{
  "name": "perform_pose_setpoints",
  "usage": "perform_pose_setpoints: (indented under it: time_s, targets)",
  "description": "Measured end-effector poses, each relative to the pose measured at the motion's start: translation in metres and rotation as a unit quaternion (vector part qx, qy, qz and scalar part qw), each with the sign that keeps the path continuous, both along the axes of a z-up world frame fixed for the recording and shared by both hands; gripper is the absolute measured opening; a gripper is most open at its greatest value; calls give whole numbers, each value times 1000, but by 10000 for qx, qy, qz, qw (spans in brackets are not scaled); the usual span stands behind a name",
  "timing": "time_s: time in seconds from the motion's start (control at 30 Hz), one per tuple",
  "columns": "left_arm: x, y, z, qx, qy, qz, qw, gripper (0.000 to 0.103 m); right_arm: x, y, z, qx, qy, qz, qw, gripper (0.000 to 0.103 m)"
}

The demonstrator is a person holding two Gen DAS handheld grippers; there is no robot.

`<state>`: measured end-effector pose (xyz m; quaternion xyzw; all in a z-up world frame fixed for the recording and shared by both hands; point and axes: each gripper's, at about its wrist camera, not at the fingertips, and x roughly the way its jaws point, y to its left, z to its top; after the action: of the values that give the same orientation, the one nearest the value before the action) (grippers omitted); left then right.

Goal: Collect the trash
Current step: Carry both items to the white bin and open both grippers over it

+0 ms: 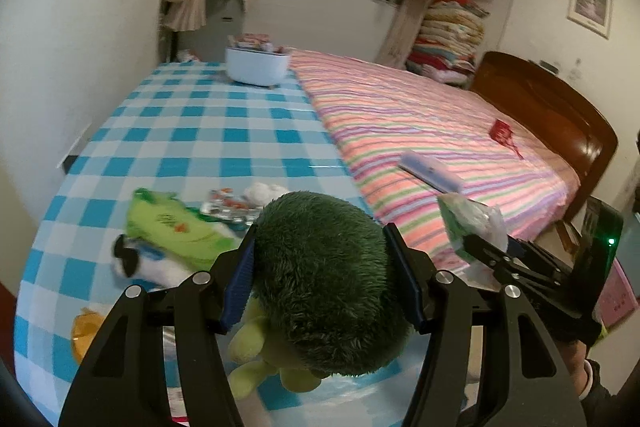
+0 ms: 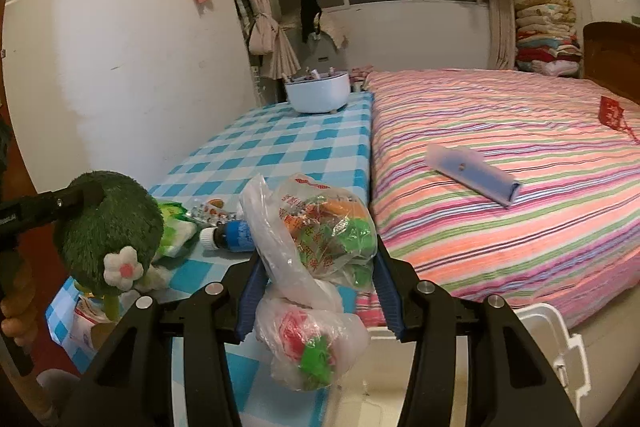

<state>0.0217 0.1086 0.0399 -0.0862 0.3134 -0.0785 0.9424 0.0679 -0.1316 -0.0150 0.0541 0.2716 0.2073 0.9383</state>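
My left gripper [image 1: 320, 231] is shut on a dark green plush toy [image 1: 320, 287] with pale green limbs, held above the near end of the blue-checked table [image 1: 200, 131]. In the right wrist view that toy [image 2: 108, 219] shows a white flower, with the left gripper [image 2: 72, 203] at the far left. The right gripper [image 2: 318, 251] is shut on a crumpled printed plastic bag [image 2: 316, 219] with green and orange contents; its knotted lower part hangs below the jaws. From the left wrist view the right gripper [image 1: 476, 243] and bag [image 1: 472, 219] are on the right.
On the table lie a green packet [image 1: 176, 227], a foil blister pack [image 1: 228, 207], a white wad [image 1: 264, 191], a black-and-white toy [image 1: 136, 259] and a blue-labelled bottle [image 2: 230, 233]. A white tub [image 2: 318, 91] stands at the far end. The striped bed [image 2: 500, 227] holds a purple pouch [image 2: 472, 175] and a red packet [image 2: 612, 113]. A white crate [image 2: 552, 331] sits below.
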Motion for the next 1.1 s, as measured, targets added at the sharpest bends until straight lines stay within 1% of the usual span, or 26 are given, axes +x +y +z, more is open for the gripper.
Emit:
perform_pose_setpoints:
  time_s: [0.27,0.53,0.6,0.73,0.8,0.83,0.9,1.0,1.1]
  targets:
    - [1,-45,1,32,9,-517,9987,60,-11,-29,0,-60,-17,-373,9993,48]
    - [1,-78,-1,128,31,-914,9957,60,-33,-73,-12,-74,84,-1002,9949,49]
    - [1,-85,-2,150,55,-992,9949,60,-41,-82,-16,-124,58,-1191,9928,53]
    - [3,-98,-6,171,111,-1111,9936,60,-52,-99,-22,33,106,-1387,9903,58]
    - [4,-103,-8,171,145,-1171,9929,60,-55,-105,-22,116,83,-1446,9894,64]
    - [5,-106,-9,167,157,-1198,9925,60,-56,-107,-21,167,57,-1454,9892,65]
    - [6,-111,-10,165,181,-1238,9920,60,-57,-111,-19,278,-13,-1445,9891,74]
    - [8,-118,-12,136,209,-1310,9911,60,-61,-121,-14,534,-159,-1593,9856,75]
    - [10,-128,-14,114,231,-1421,9895,60,-66,-133,-11,775,-291,-1842,9794,75]
